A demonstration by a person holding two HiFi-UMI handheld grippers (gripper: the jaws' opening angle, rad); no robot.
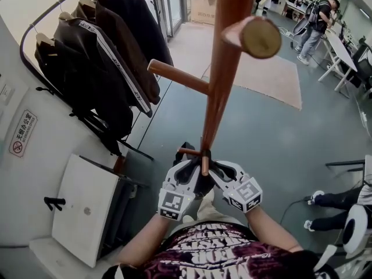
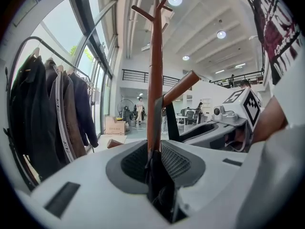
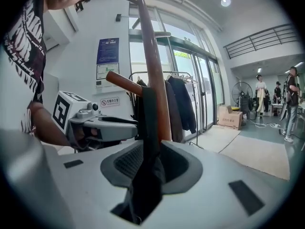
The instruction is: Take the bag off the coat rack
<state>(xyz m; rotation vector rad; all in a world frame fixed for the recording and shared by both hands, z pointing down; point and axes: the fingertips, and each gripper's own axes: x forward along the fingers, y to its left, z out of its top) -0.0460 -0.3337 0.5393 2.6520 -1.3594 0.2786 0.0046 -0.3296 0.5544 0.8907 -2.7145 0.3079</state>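
A wooden coat rack [image 1: 224, 80] rises right in front of me, with a short low peg [image 1: 189, 151] just above my hands. The black bag [image 1: 201, 186] shows only as dark fabric between the two grippers, against the pole. My left gripper [image 1: 193, 170] and right gripper [image 1: 215, 170] meet at the pole from either side. In the left gripper view the left gripper [image 2: 159, 178] is shut on black fabric. In the right gripper view the bag's strap [image 3: 149, 123] runs up toward a peg [image 3: 125, 83], and the right gripper [image 3: 145, 175] is shut on it. The bag's body is hidden.
A garment rail with dark jackets [image 1: 99, 57] stands at the left by the glass wall. A white cabinet [image 1: 84, 208] is low left. A beige rug [image 1: 273, 74] lies beyond the rack. People stand at tables [image 1: 314, 22] far right, and a seated person's feet [image 1: 325, 199] are at the right.
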